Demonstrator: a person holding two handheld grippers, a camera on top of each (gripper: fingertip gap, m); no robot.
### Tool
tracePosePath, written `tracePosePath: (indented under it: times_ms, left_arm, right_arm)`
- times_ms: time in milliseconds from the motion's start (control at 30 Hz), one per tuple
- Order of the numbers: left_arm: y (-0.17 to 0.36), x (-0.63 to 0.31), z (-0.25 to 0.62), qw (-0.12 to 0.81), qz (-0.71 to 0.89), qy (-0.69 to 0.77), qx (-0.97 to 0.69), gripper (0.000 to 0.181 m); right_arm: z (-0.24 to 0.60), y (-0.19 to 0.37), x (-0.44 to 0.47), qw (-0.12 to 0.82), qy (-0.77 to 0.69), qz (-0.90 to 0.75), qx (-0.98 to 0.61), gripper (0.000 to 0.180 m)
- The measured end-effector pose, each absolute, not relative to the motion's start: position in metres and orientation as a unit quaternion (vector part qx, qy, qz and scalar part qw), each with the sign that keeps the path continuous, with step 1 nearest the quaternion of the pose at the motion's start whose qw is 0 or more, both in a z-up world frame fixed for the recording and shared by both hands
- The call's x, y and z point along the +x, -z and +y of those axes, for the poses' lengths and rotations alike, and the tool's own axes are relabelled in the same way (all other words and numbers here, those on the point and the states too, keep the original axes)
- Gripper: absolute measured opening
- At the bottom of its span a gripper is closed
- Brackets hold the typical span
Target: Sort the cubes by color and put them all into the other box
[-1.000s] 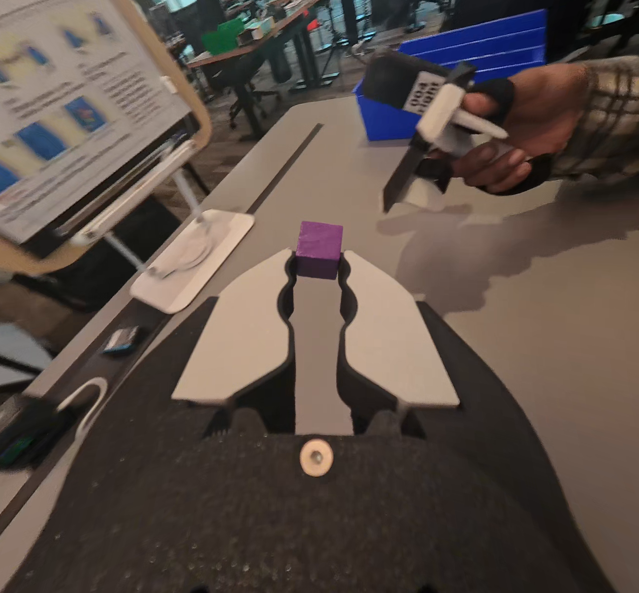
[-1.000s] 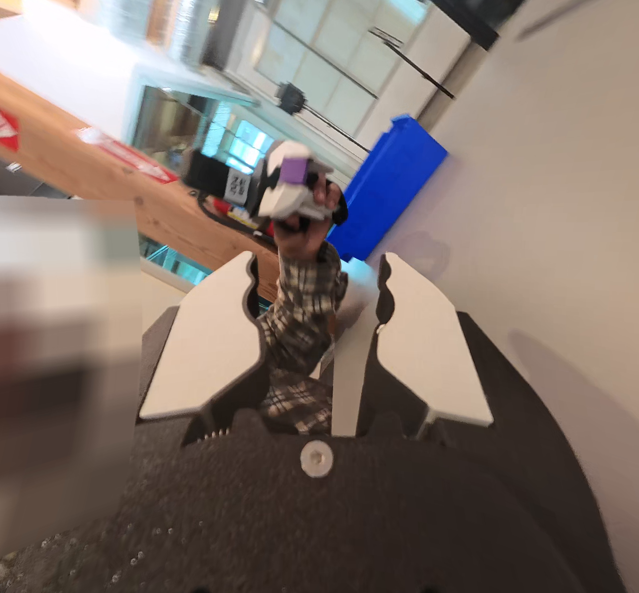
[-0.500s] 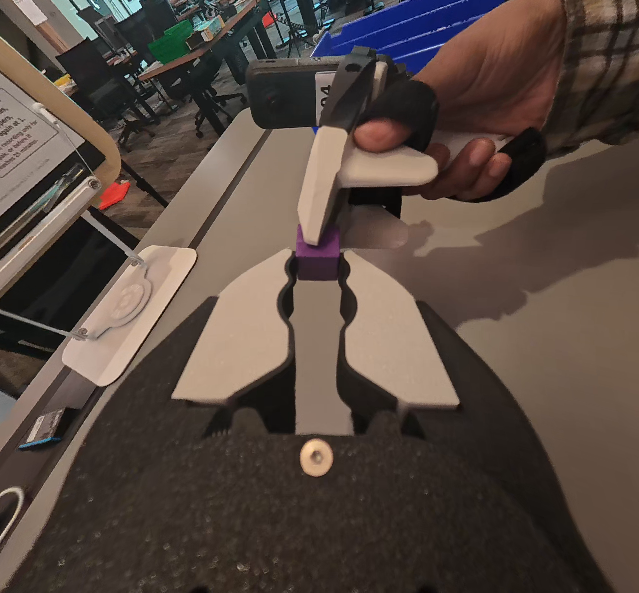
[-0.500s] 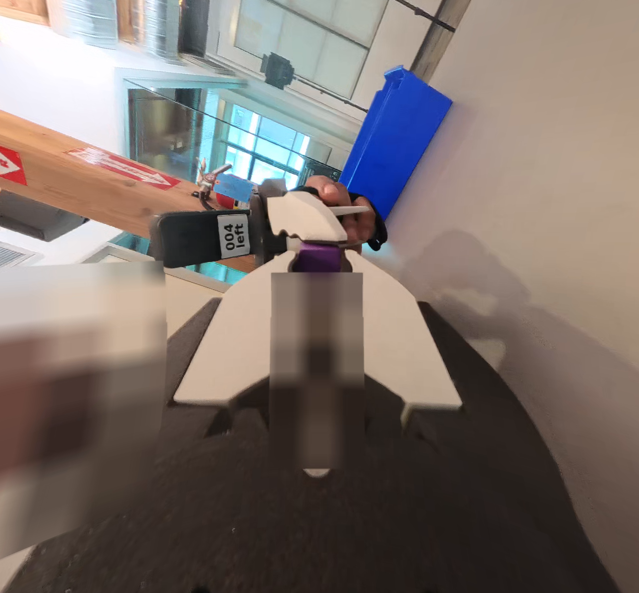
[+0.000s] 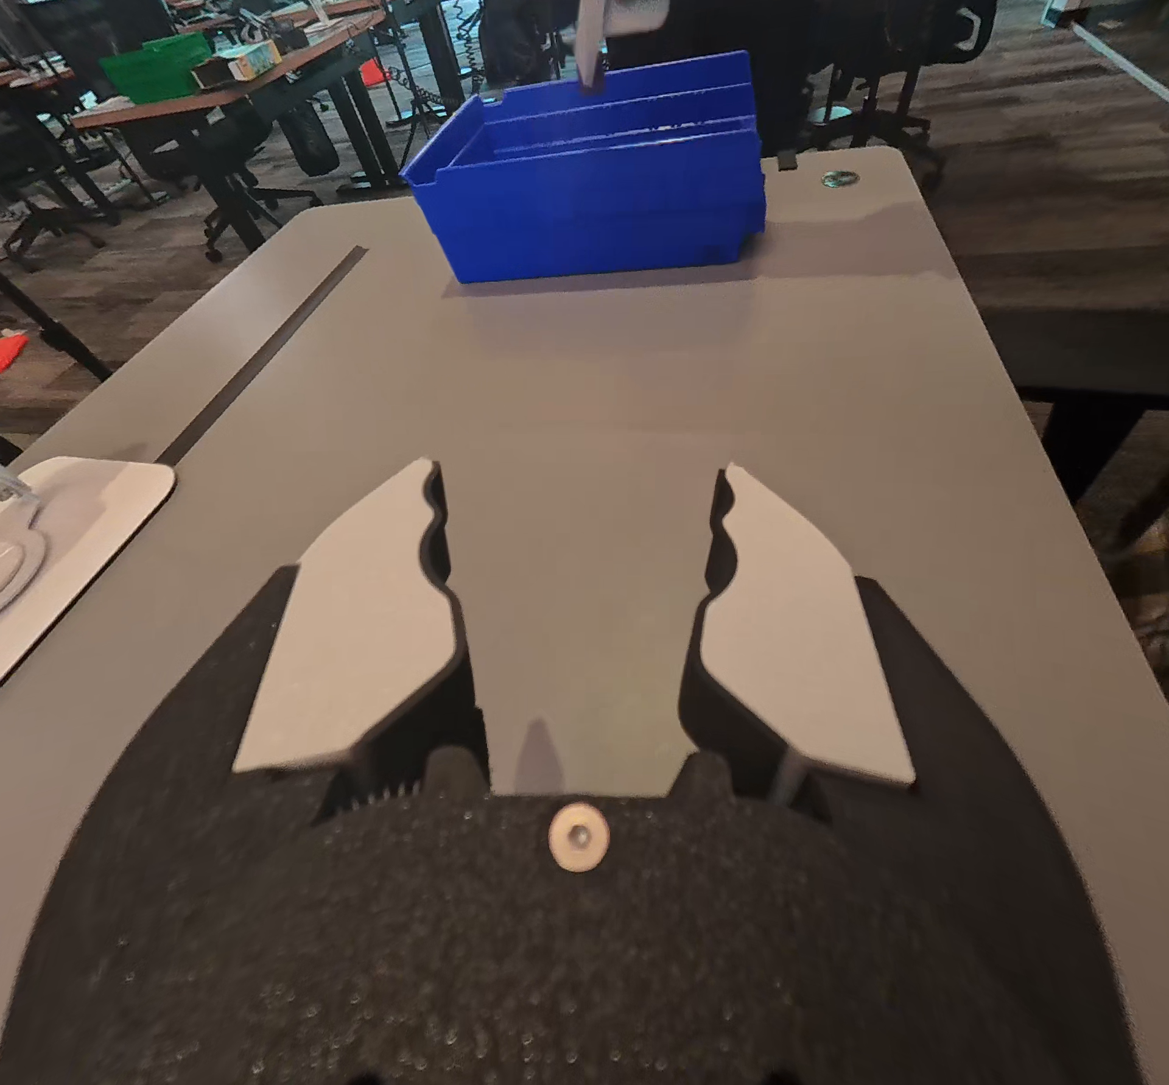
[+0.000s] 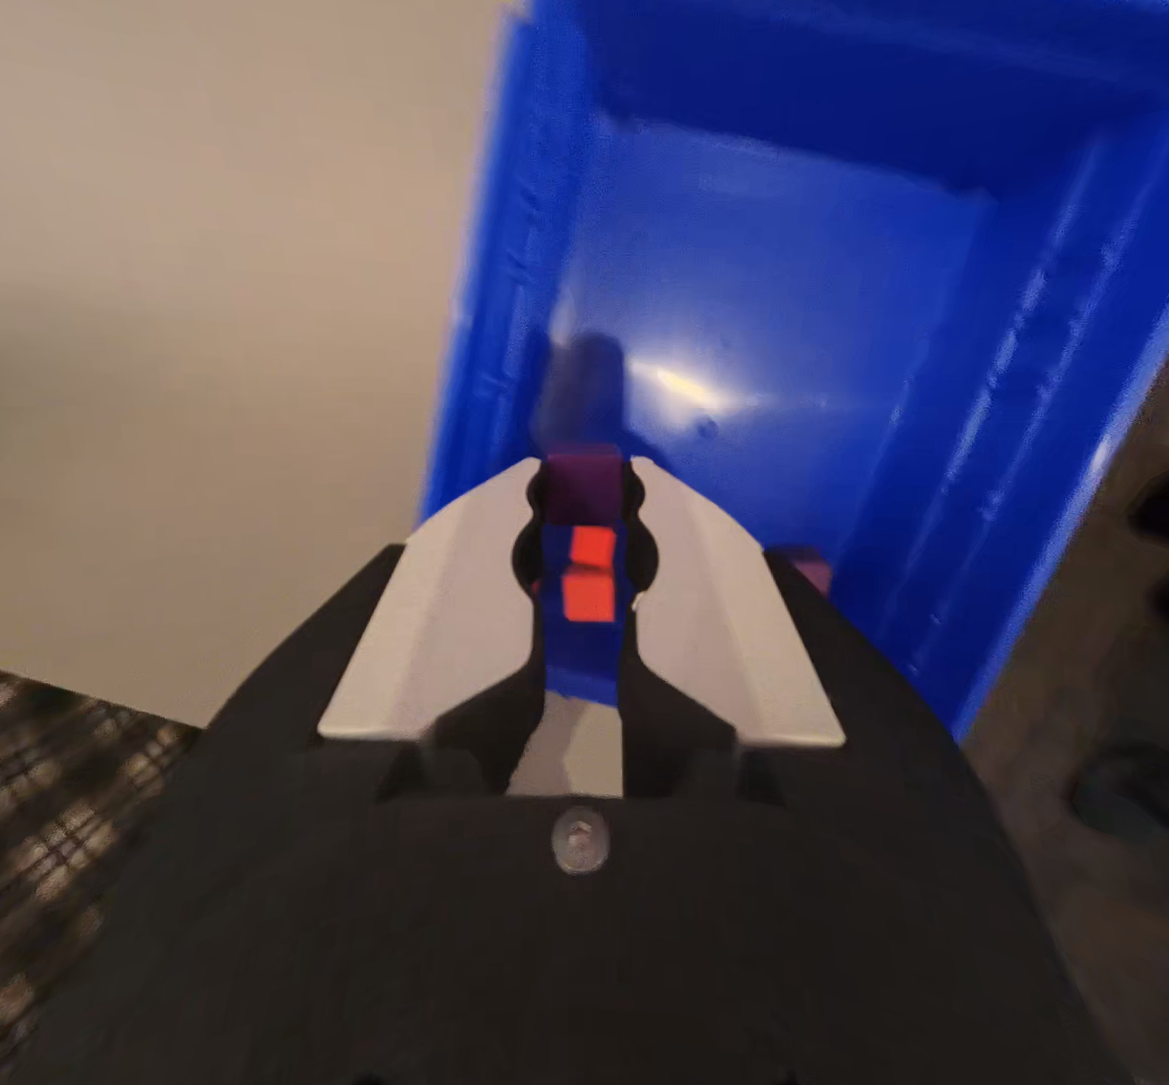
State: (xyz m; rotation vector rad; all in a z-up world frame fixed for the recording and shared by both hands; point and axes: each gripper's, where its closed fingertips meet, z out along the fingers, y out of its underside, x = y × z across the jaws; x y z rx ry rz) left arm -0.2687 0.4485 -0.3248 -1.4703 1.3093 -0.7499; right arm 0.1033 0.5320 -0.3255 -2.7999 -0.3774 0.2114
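My right gripper is shut on a purple cube and holds it above the inside of a blue box. Two red cubes lie on the box floor below the fingers, and another purple cube shows beside the right finger. My left gripper is open with nothing between its fingers, low over the grey table. In the left wrist view the blue box stands at the table's far end, and the right gripper hangs over its far side with the cube at its tip.
A white stand base sits at the table's left edge. A dark groove runs along the table's left side. Desks, chairs and a green bin fill the room beyond. The table's right edge drops to dark flooring.
The purple cube passed from my left gripper to my right: the right fingers closed on it, the left opened wide. The right gripper then carried it over the blue box.
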Motion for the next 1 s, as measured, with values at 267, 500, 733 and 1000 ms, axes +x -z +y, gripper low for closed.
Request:
tracePosePath:
  times_ms: [267,500,733,1000]
  left_arm:
    - [0.338,-0.262,0.441,0.483,0.573,0.286,-0.597,0.070]
    - [0.339,-0.262,0.440,0.483,0.576,0.290,-0.592,0.068]
    - [0.341,-0.263,0.443,0.479,0.563,0.308,-0.599,0.068]
    - [0.345,-0.263,0.447,0.476,0.560,0.308,-0.604,0.067]
  right_arm:
    - [0.496,0.422,0.173,-0.008,-0.006,-0.072,-0.997,0.022]
    - [0.475,0.435,0.190,-0.069,0.042,-0.038,-0.996,0.054]
    - [0.536,0.234,0.100,0.188,-0.005,-0.115,-0.975,0.055]
    - [0.537,0.124,-0.051,0.480,-0.106,-0.266,-0.829,0.066]
